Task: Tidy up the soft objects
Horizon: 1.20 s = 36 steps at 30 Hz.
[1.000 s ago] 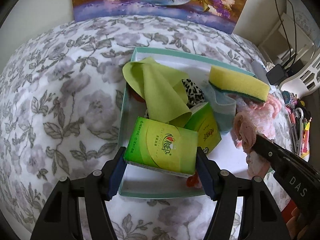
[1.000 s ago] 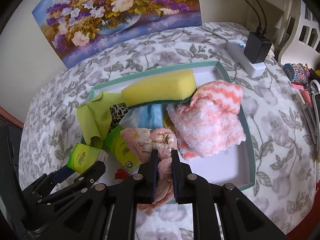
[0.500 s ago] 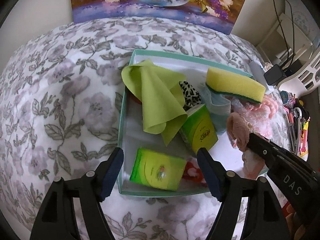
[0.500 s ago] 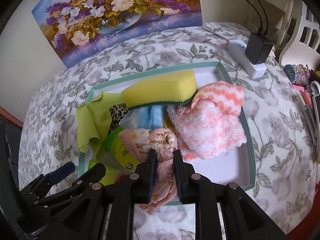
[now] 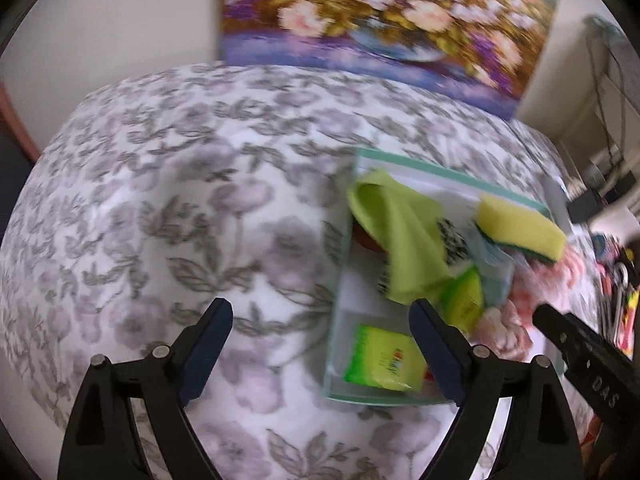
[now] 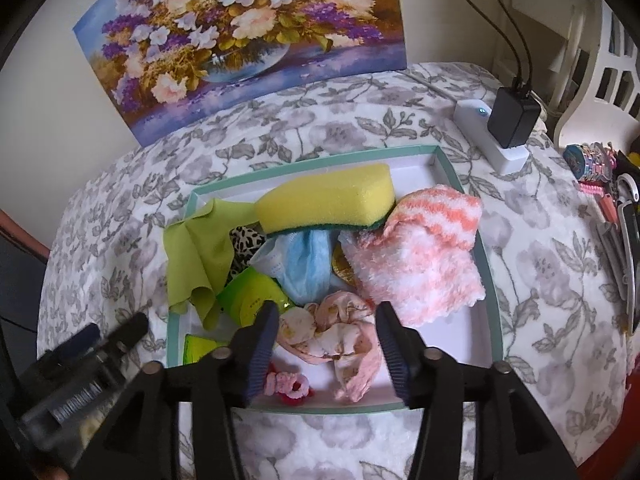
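Both claws gape wide, gripping nothing. The right claw (image 6: 326, 330) hovers over the pink floral cloth (image 6: 340, 338), which lies loose at the near edge inside the teal-rimmed tray (image 6: 494, 280). The left claw (image 5: 320, 330) hangs left of the tray (view blurred), above the flowered bedspread (image 5: 180, 200).

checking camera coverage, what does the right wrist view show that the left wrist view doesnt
Only the right wrist view shows the pink scrunchie, the floral cloth lying between the open right gripper, and the white power strip with its black charger.

Only the left wrist view shows the bare tablecloth left of the tray, under the open left gripper.

Both show the tray, yellow sponge, green cloth, tissue packs and flower painting.
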{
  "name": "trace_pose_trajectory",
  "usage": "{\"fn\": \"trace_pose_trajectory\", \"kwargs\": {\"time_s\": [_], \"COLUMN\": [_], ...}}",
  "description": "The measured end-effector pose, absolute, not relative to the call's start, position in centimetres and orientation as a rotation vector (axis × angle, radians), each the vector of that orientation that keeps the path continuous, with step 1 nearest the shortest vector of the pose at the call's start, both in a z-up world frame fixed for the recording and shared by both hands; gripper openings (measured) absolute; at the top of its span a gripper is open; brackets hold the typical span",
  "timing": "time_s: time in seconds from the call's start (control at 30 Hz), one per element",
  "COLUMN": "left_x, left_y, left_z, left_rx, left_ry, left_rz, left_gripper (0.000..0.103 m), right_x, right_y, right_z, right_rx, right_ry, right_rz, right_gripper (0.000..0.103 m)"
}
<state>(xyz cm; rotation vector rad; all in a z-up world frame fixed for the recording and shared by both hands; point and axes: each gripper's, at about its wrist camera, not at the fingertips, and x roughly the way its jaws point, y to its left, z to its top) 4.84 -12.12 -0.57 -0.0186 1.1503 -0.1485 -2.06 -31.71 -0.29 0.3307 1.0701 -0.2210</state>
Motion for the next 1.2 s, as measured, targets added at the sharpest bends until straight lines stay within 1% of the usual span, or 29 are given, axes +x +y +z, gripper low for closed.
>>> {"fn": "trace_pose_trajectory", "kwargs": {"time_s": [0.07, 0.33, 0.43, 0.47, 0.53, 0.6, 0.87, 1.07, 1.2], "left_x": [5.1, 5.6, 5.6, 5.6, 5.5, 5.4, 4.9, 3.9, 3.1], "left_y": [-11.1, -8.5, -8.3, -8.2, -8.1, -8.0, -7.8, -8.0, -7.6], "left_z": [-0.6, -0.8, -0.6, -0.6, -0.6, -0.6, -0.8, -0.2, 0.0], "left_rx": [-0.036, -0.086, -0.084, -0.08, -0.068, -0.06, -0.045, 0.046, 0.025], "left_ry": [1.146, 1.142, 1.13, 1.126, 1.122, 1.12, 1.128, 1.112, 1.111], "left_rz": [-0.115, -0.02, 0.0, 0.005, 0.016, 0.02, 0.014, 0.065, 0.058], "left_gripper": [0.096, 0.096, 0.096, 0.096, 0.097, 0.103, 0.103, 0.103, 0.103], "right_x": [-1.9, -1.7, -1.7, -1.7, -1.7, -1.8, -2.3, -2.9, -3.6], "right_y": [-31.3, -30.6, -30.5, -30.4, -30.4, -30.4, -30.0, -29.4, -28.9], "right_z": [-0.4, -0.6, -0.6, -0.7, -0.7, -0.6, -0.4, -0.4, -0.6], "right_rx": [0.315, 0.272, 0.259, 0.255, 0.248, 0.241, 0.224, 0.222, 0.205], "right_ry": [1.075, 1.086, 1.087, 1.088, 1.087, 1.081, 1.073, 1.071, 1.076], "right_rz": [-0.213, -0.205, -0.209, -0.21, -0.214, -0.217, -0.228, -0.222, -0.219], "right_gripper": [0.063, 0.078, 0.089, 0.095, 0.103, 0.103, 0.103, 0.103, 0.103]}}
